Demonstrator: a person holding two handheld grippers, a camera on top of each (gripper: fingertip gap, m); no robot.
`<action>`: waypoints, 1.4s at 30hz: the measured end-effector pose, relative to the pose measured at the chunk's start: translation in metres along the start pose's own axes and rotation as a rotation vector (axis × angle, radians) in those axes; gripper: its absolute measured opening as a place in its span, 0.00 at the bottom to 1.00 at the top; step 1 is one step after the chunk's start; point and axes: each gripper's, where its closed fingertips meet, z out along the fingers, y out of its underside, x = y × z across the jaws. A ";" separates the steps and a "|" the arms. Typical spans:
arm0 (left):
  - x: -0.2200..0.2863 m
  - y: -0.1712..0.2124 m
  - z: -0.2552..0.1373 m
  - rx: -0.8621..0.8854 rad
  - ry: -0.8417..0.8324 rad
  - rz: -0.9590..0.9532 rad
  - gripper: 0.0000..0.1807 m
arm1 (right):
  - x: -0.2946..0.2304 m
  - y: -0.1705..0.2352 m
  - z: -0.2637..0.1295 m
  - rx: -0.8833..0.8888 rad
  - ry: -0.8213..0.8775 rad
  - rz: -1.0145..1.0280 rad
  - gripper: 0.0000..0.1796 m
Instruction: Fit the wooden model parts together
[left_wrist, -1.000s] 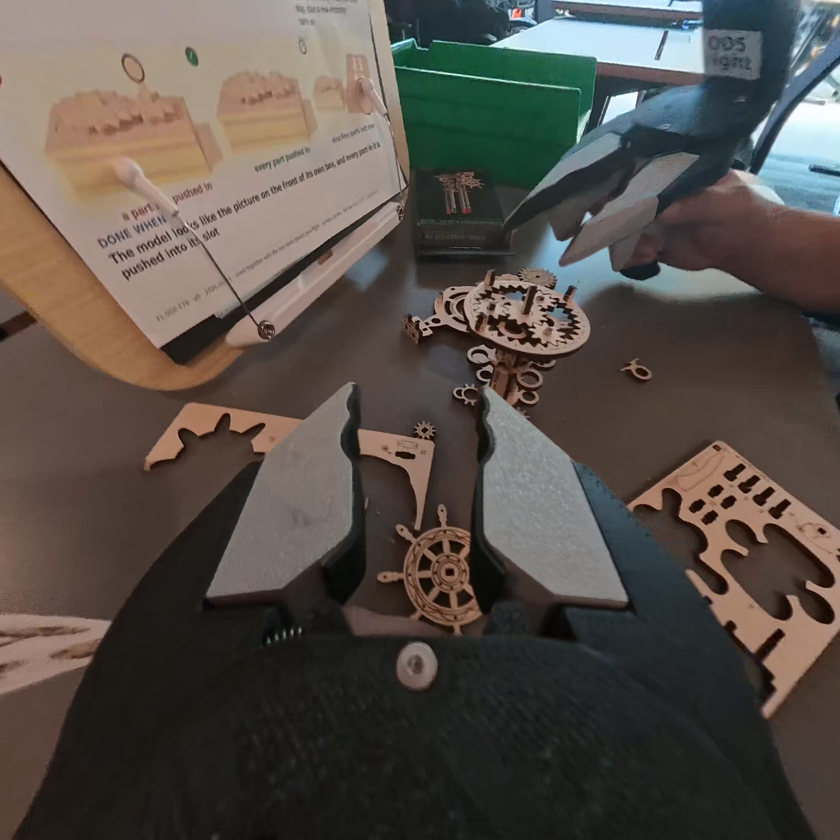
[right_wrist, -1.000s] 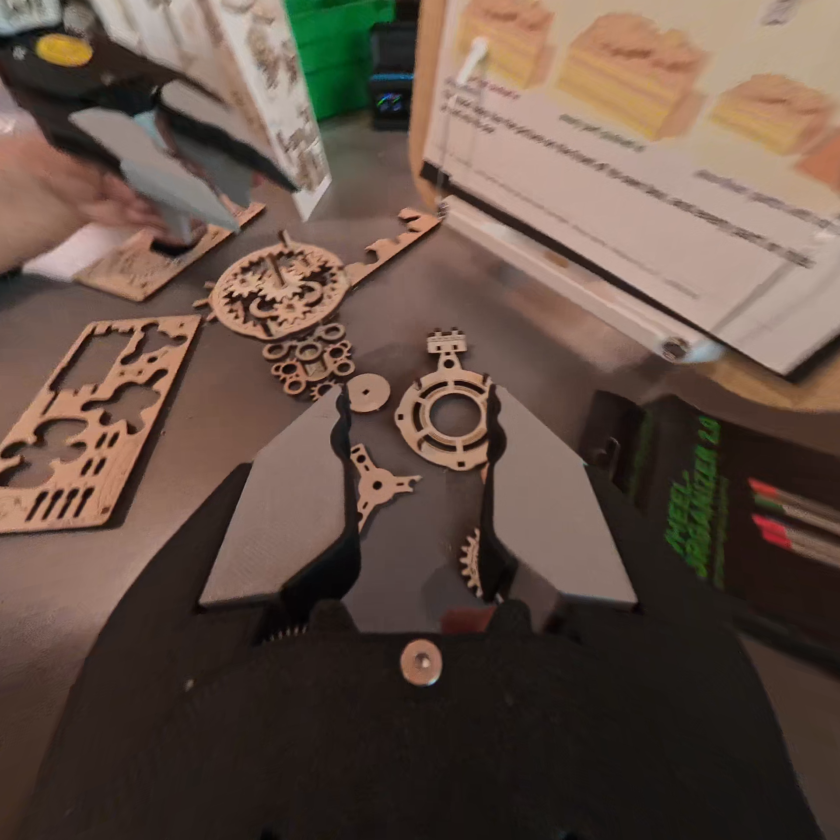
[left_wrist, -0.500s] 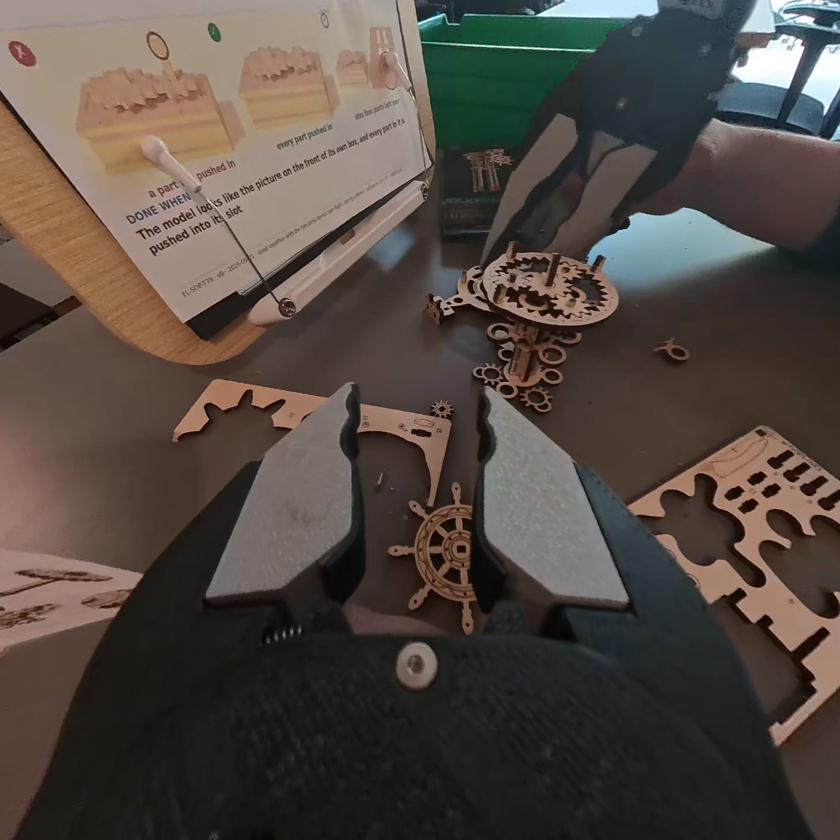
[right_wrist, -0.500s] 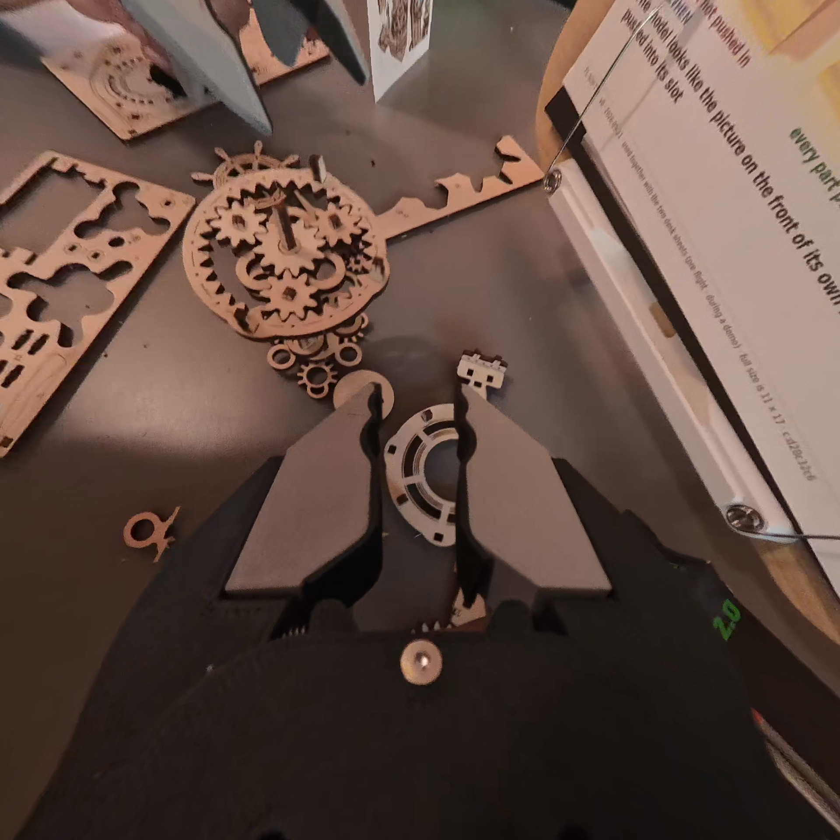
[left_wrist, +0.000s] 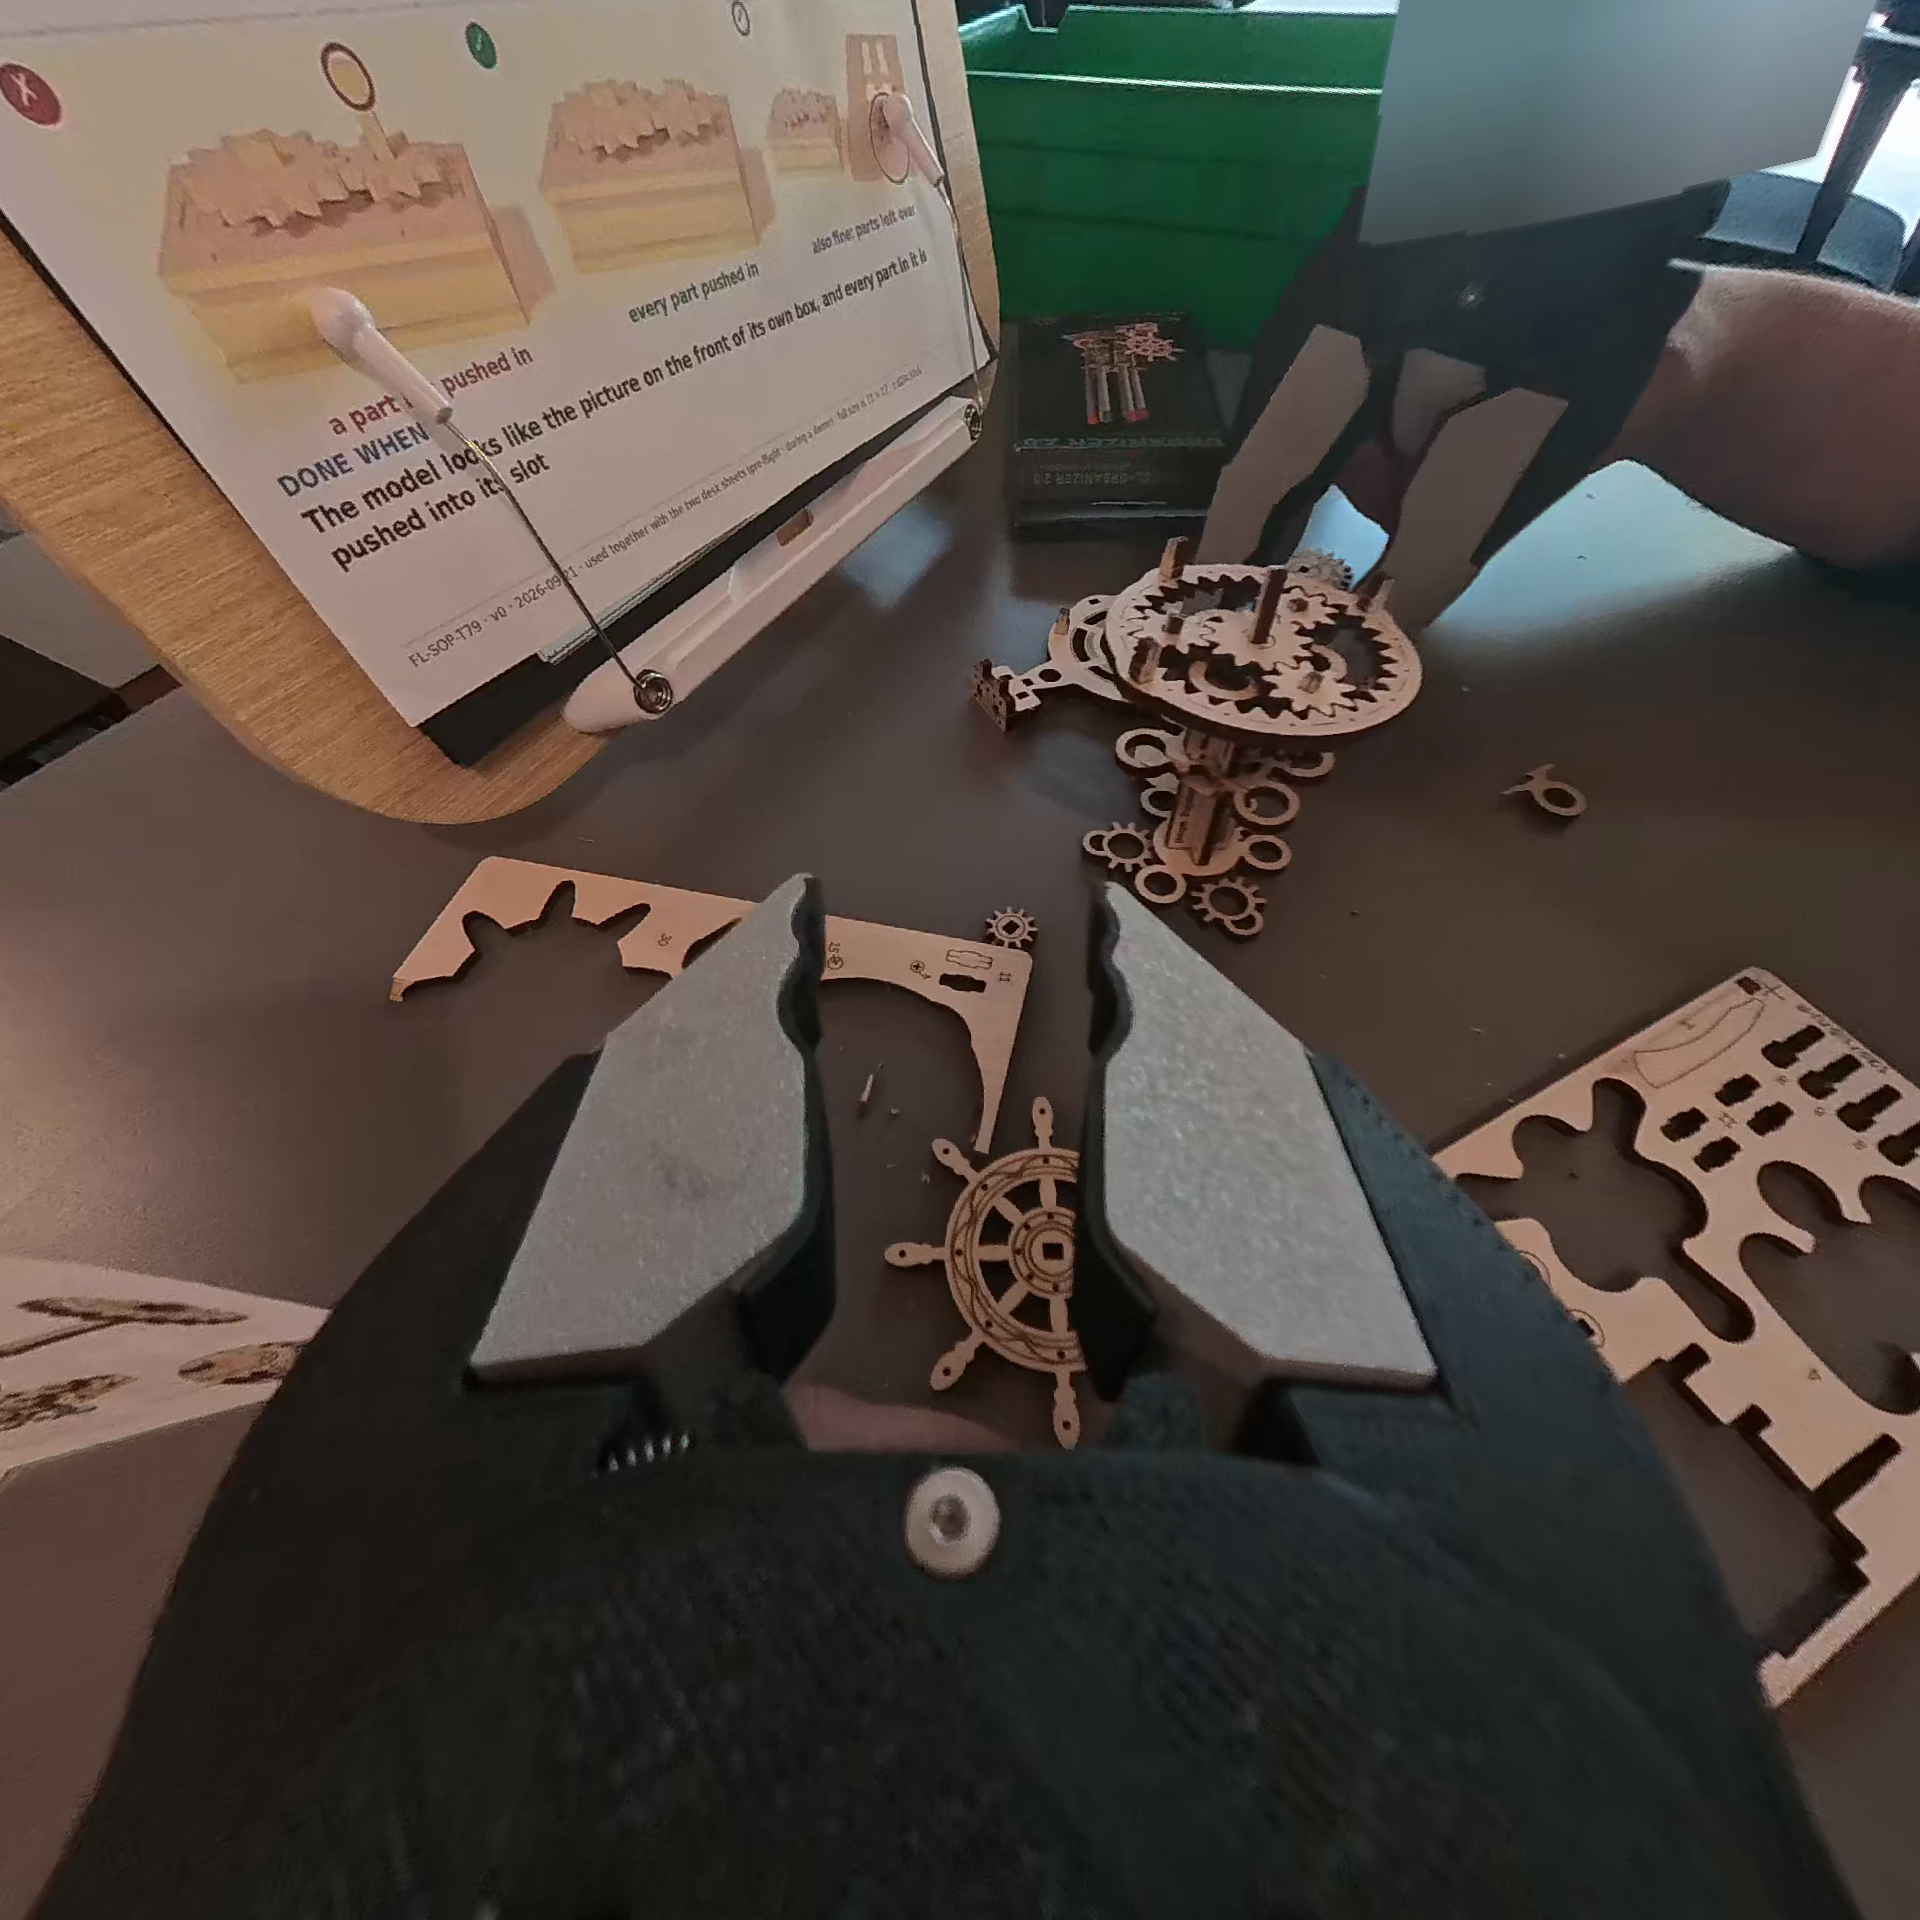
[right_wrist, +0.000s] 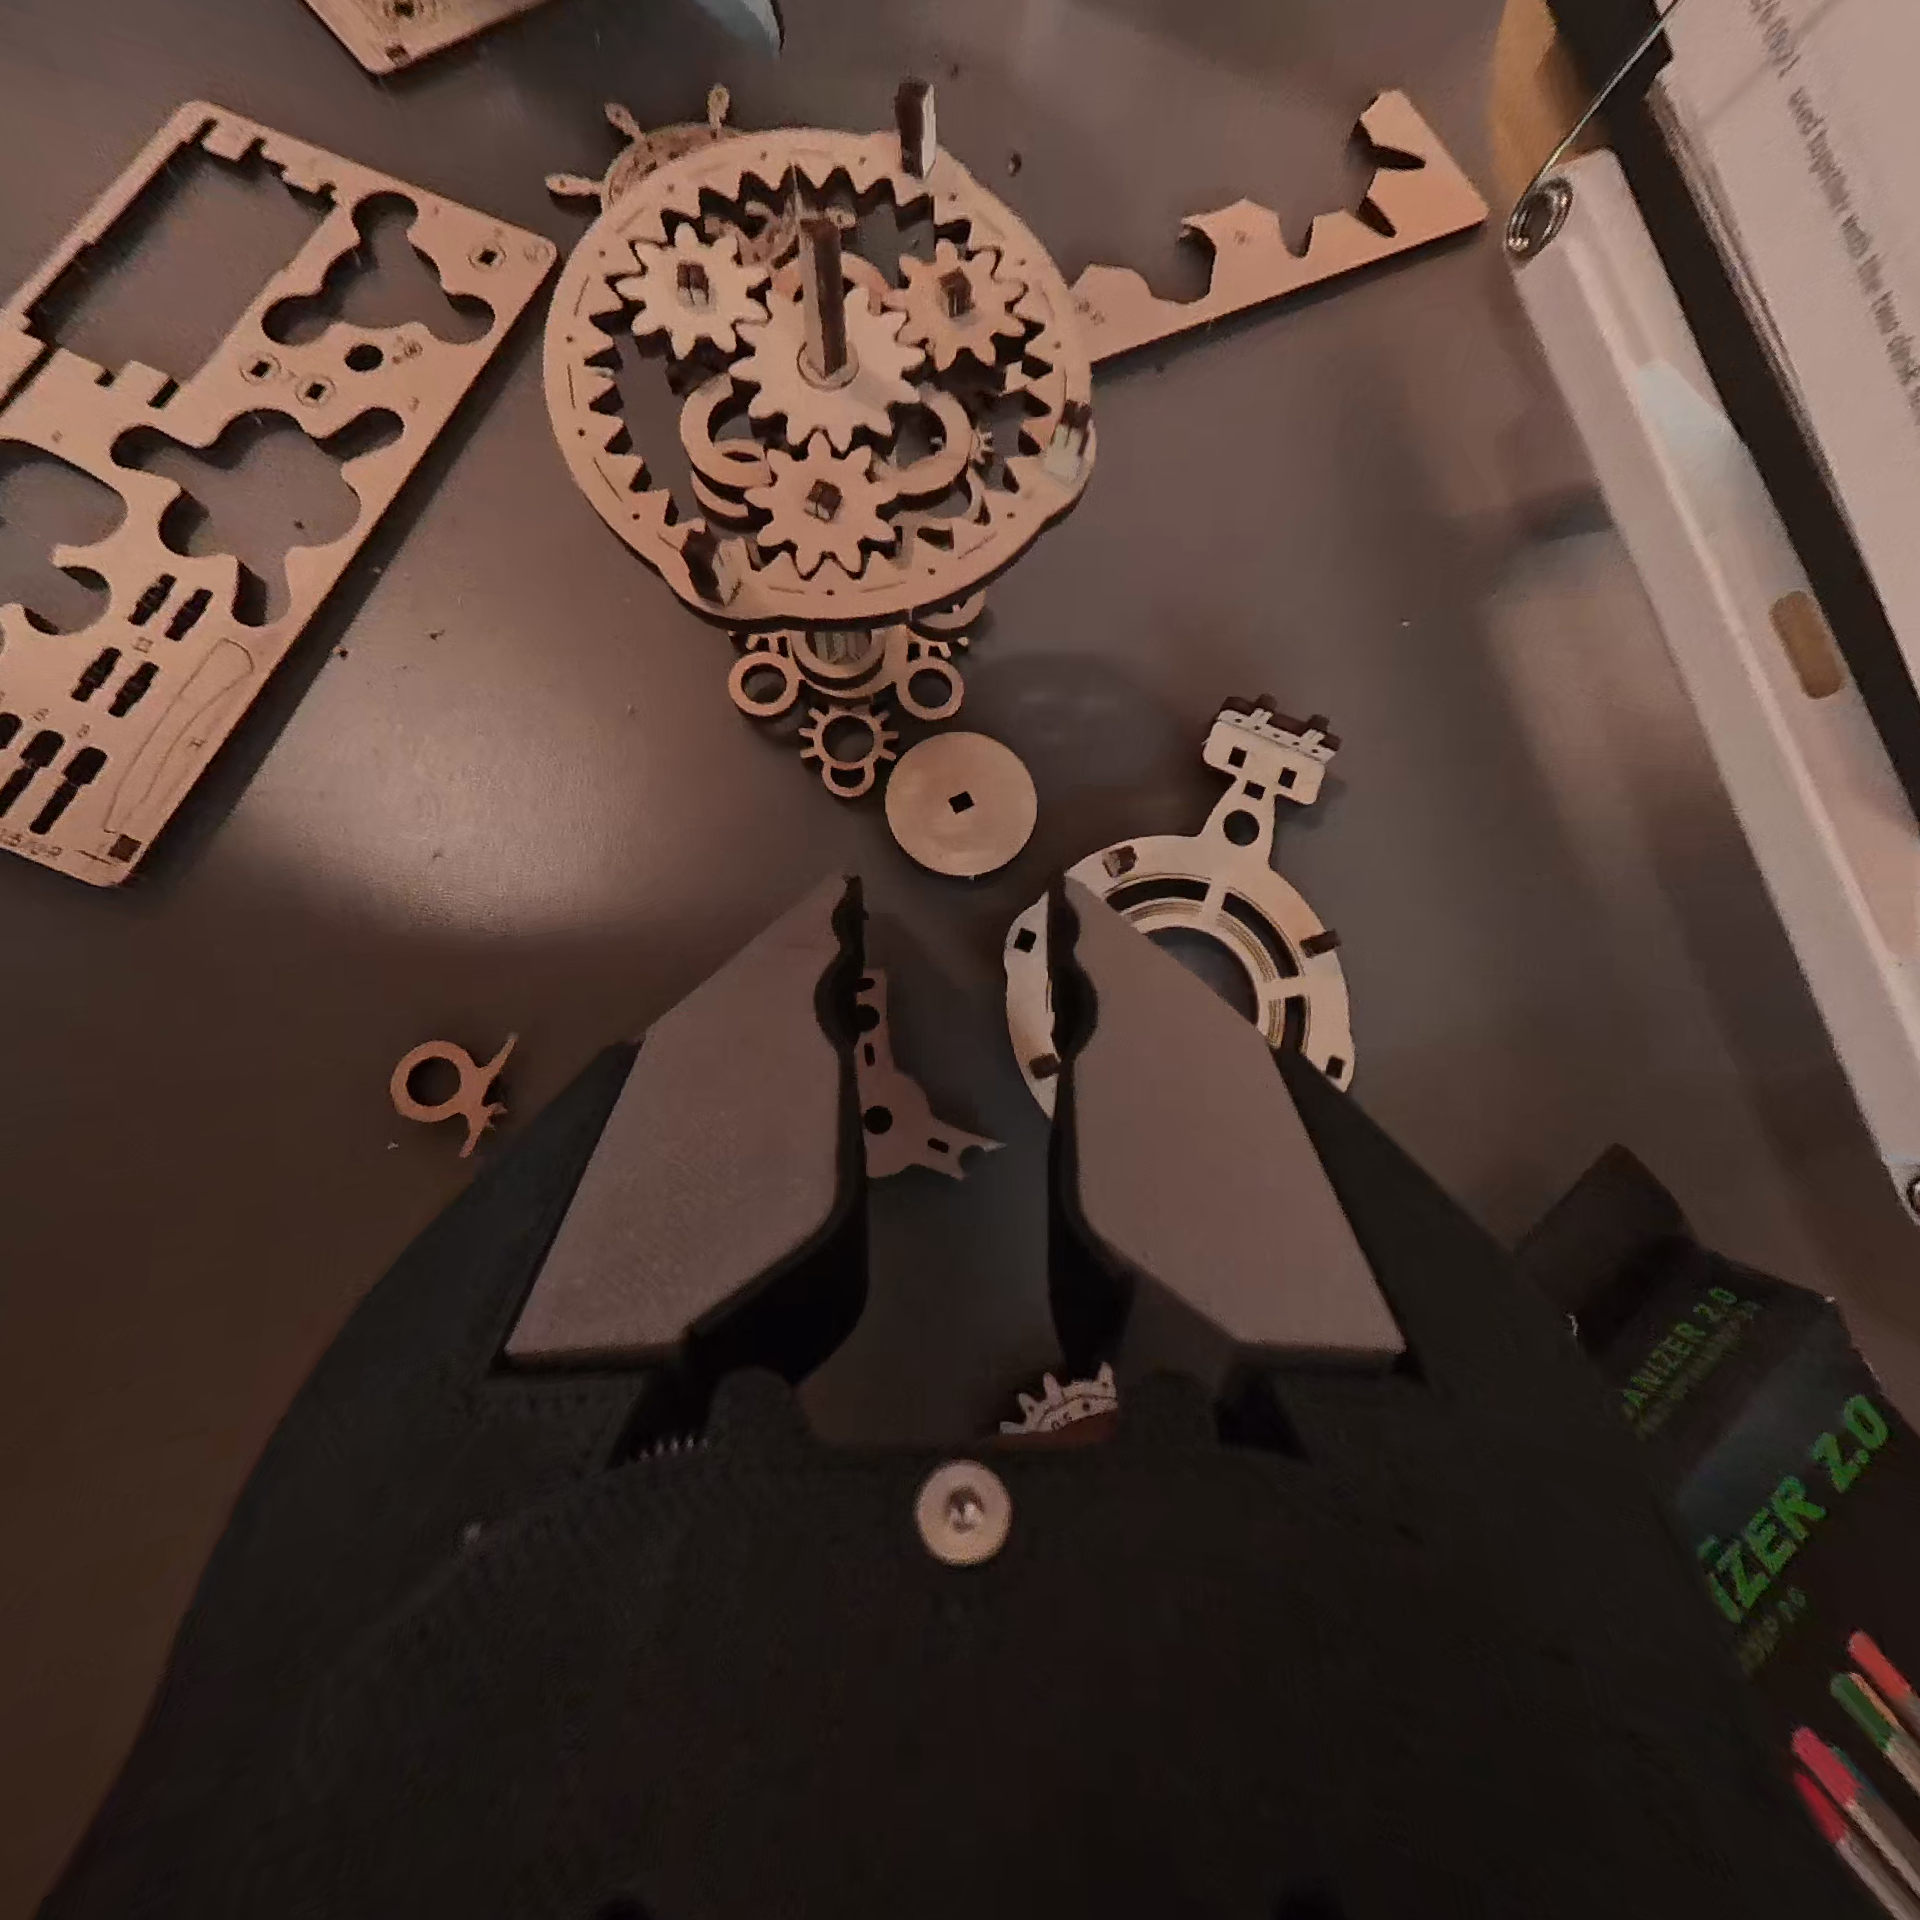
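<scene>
We are at a pick-up: the right gripper (right_wrist: 951, 914) hangs just above the worktop (right_wrist: 416, 727) with its fingers apart and nothing between them. In the right wrist view, low in the middle of the frame, a three-armed wooden piece (right_wrist: 899, 1112) lies between the fingers, half hidden by the left one. The ring part with a stem (right_wrist: 1236, 914) lies at centre right, partly under the right finger, and a small disc (right_wrist: 961, 800) sits just above the fingertips.

The gear assembly (right_wrist: 816, 384) stands in the upper middle of that view, its centre post pointing up. We judge that the loose pieces are meant to go onto it, though which comes first we cannot tell.

To do this well, we should pick one piece only. The parts are thin and flat, so we would lower the fingers to straddle an edge squarely and close gently, since thin wood may snap or skid.

The left gripper (left_wrist: 956, 935) is also empty, fingers apart, low in the middle of its view over a ship's wheel part (left_wrist: 1013, 1262) that lies flat beside its right finger. It could steady the gear assembly (left_wrist: 1262, 649), at upper right of that frame, while the right one presses a part home.
</scene>
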 end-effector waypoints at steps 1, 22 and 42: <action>0.000 0.000 0.000 -0.002 0.002 -0.002 0.27 | 0.001 0.002 0.001 -0.015 0.012 -0.005 0.18; 0.001 0.002 -0.003 -0.019 0.004 0.011 0.28 | 0.022 0.003 -0.019 0.053 0.089 0.052 0.16; -0.042 -0.026 -0.078 0.057 -0.102 0.012 0.26 | 0.081 -0.006 -0.063 0.248 0.402 0.194 0.16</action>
